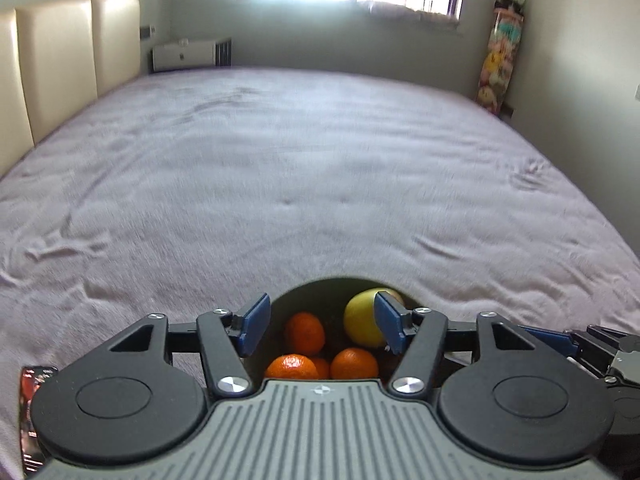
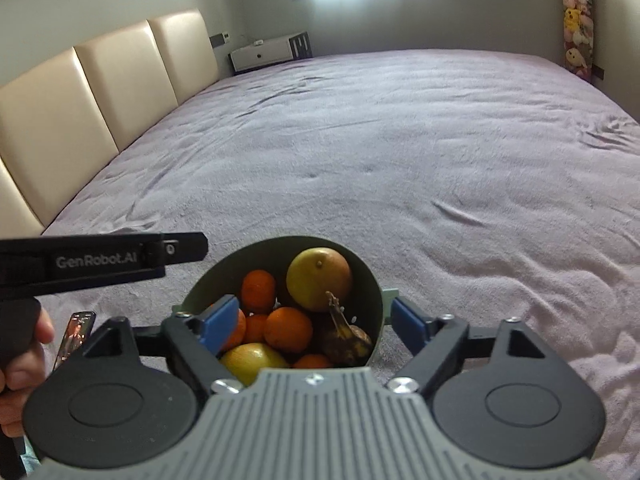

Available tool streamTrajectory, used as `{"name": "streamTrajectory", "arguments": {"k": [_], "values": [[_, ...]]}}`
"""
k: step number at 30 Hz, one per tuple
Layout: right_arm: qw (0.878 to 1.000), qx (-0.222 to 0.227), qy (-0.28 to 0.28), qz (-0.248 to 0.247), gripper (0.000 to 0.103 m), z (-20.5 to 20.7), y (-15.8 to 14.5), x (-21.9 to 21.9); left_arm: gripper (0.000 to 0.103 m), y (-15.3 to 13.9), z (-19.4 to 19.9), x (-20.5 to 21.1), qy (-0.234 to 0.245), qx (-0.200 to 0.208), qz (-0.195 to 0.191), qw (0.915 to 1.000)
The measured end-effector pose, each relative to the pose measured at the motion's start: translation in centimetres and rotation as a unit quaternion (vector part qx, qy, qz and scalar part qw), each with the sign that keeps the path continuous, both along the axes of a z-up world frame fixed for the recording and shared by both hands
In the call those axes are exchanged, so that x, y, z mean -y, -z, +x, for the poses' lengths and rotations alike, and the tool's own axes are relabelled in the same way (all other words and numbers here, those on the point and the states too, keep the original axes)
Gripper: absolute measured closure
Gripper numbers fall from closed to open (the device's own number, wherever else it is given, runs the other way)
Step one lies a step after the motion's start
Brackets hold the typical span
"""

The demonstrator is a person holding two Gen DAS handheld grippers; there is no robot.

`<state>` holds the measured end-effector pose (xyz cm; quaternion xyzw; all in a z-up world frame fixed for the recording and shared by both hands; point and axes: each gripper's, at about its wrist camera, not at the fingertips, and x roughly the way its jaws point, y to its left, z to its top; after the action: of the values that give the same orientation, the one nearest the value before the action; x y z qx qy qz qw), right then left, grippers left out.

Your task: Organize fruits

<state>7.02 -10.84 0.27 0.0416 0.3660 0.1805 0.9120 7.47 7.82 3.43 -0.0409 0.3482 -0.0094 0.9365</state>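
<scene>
A grey-green bowl sits on the near part of the bed and holds the fruit. In it are a large yellow-orange citrus, several mandarins, a browned banana and a yellow lemon. My right gripper hovers over the bowl's near side, open, its blue pads wide apart and gripping nothing. In the left wrist view the bowl shows mandarins and a yellow fruit. My left gripper stands open above them, with nothing between its pads.
The wide lilac bedspread stretches ahead, with a cream padded headboard on the left. A phone lies left of the bowl. A hand holds the left tool's black body. A white bedside cabinet and hanging plush toys stand by the far wall.
</scene>
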Motion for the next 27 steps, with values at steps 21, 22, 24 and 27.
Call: {"name": "streamTrajectory", "arguments": {"k": [21,22,24,27], "values": [[0.999,0.015,0.031,-0.041,0.004,-7.6,-1.7,2.7,0.013,2.0,-8.2,1.6,0.006,-0.024,0.05,0.9985],[0.998,0.015,0.034,-0.044,0.004,-7.8,-1.5,2.8,0.013,2.4,-8.3,1.7,0.006,-0.032,0.053,0.9981],[0.998,0.014,0.038,-0.049,0.004,-8.2,-1.1,2.9,0.013,3.2,-8.4,1.7,0.005,-0.045,0.06,0.9971],[0.998,0.01,0.042,-0.055,0.004,-8.3,-0.6,2.9,0.013,3.9,-8.4,1.6,-0.001,-0.058,0.07,0.9959]]}}
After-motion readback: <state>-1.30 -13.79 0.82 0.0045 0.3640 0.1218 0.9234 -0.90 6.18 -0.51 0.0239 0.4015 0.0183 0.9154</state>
